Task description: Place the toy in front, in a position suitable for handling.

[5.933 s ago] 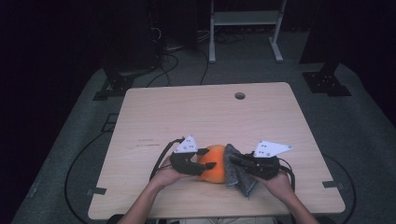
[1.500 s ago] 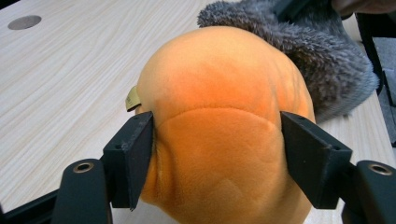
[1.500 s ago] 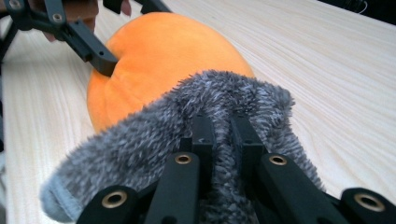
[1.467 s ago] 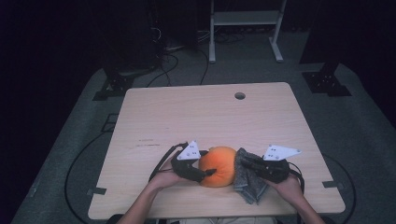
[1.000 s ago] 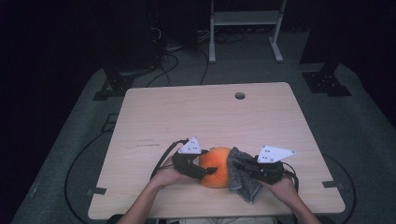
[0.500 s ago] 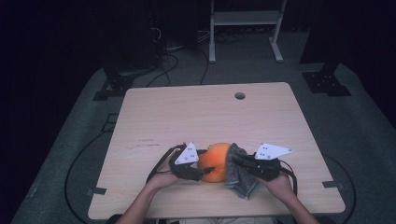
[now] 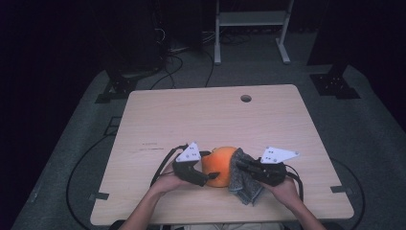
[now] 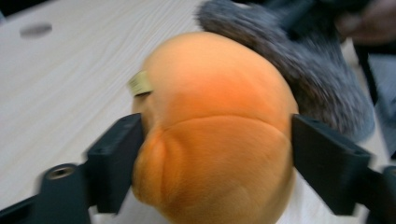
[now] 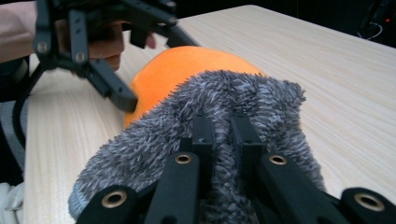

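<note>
An orange plush ball (image 7: 218, 165) rests on the table's near half. My left gripper (image 7: 207, 167) reaches in from the left with a jaw on each side of the ball (image 8: 215, 130). Its jaws have just been opening, and both pads still touch the ball's flanks. My right gripper (image 7: 238, 166) is shut on a fuzzy grey cloth (image 7: 244, 184) and holds it against the ball's right side. In the right gripper view the cloth (image 9: 140, 149) drapes over my closed jaws (image 9: 222, 123), with the ball (image 9: 182, 65) and the left gripper (image 9: 154, 70) behind it.
The pale wooden table (image 7: 201, 120) has a round cable hole (image 7: 245, 98) near its far edge. Cables trail off the table's left side. A white metal stand (image 7: 249, 28) and dark equipment sit on the floor beyond.
The left gripper's jaws stand wider around the ball than half a second ago. Both hands stay in about the same place, and the cloth remains against the ball.
</note>
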Action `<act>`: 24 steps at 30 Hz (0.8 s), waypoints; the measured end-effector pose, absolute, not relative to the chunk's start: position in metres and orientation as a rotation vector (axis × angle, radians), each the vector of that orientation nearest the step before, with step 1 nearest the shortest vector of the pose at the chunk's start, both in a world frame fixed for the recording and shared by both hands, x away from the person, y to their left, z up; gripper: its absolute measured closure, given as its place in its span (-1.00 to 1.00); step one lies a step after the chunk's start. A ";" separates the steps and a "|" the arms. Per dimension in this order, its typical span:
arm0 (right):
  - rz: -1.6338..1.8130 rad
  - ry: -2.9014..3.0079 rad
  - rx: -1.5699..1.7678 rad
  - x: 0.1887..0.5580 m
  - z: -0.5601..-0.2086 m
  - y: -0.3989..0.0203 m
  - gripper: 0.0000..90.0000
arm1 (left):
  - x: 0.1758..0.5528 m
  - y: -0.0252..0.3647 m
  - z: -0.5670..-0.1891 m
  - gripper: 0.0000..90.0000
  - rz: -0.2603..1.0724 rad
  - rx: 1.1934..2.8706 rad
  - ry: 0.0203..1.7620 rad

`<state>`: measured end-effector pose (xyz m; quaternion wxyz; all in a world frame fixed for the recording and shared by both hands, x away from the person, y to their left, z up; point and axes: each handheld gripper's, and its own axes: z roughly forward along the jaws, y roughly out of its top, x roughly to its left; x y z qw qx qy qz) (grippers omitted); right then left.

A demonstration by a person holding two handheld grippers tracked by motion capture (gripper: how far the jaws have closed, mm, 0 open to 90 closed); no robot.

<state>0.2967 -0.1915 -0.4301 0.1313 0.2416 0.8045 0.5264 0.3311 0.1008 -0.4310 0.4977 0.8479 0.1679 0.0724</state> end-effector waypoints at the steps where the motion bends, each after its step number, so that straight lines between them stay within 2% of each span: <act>1: 1.534 2.335 0.707 0.296 -0.431 -0.192 0.82 | 0.333 0.100 -0.432 -0.63 0.146 2.052 0.433; 2: 1.536 2.334 0.713 0.296 -0.431 -0.194 0.82 | 0.334 0.100 -0.433 -0.59 0.144 2.055 0.431; 4: 1.537 2.334 0.738 0.297 -0.434 -0.199 0.82 | 0.331 0.100 -0.434 -0.38 0.186 2.061 0.405; 5: 1.537 2.338 0.758 0.299 -0.437 -0.202 0.82 | 0.330 0.100 -0.434 -0.36 0.189 2.064 0.401; 13: 1.464 2.356 0.846 0.302 -0.444 -0.222 0.81 | 0.326 0.101 -0.433 -0.27 0.219 2.085 0.315; 19: 1.572 2.314 0.788 0.303 -0.431 -0.213 0.81 | 0.317 0.099 -0.434 -0.21 0.279 2.124 0.255; 24: 1.564 2.319 0.817 0.310 -0.436 -0.210 0.81 | 0.319 0.105 -0.436 -0.19 0.261 2.113 0.259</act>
